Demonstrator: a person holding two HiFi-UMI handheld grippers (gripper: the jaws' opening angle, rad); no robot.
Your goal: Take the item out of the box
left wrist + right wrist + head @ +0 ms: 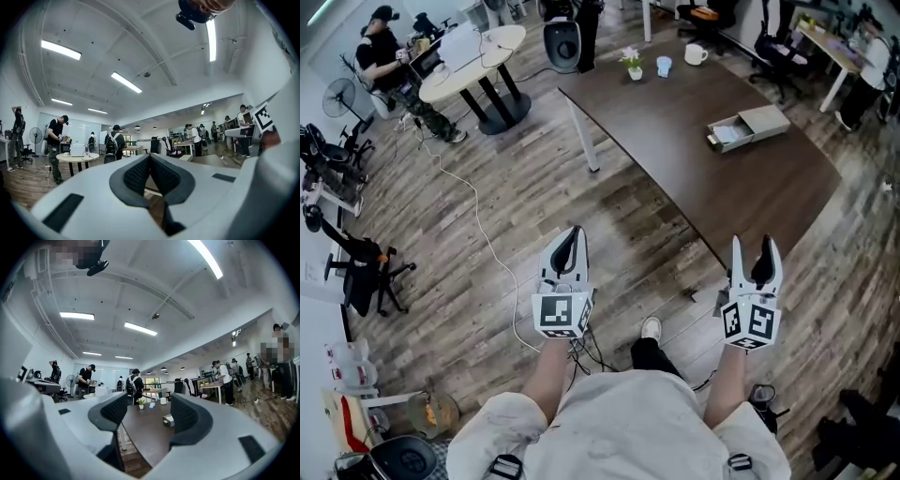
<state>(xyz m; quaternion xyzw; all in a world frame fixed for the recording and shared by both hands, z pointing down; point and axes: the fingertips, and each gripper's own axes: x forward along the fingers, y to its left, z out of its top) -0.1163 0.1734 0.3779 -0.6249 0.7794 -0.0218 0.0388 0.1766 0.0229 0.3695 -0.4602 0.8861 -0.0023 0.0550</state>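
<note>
On the left, the left gripper (572,236) is held over the wood floor (478,234). Its two jaws are pressed together with nothing between them. A bit more to the right is the long dark desk (675,150). At its far end stand a little plant (634,64), a small cup (664,66) and a white mug (696,54), all close together. Further right on the desk, well apart from those, lies the box (759,122). It is a flat box with a tray that slides out like a drawer, and the tray sticks out part way. In the tray is the item (727,134). It looks pale and flat, but it is too small to tell what it is. On the right, the right gripper (756,251) has its jaws apart and holds nothing. It points at the box from far off. Both grippers are well away from the desk, so nothing has been taken out yet. I think the box is light card and will slide if it is bumped. One gripper may need to hold the outer sleeve down. The other can then pinch the item by an edge and lift it gently. The item is likely thin and light, so a soft, careful grip should do. A hard squeeze might bend it.
</note>
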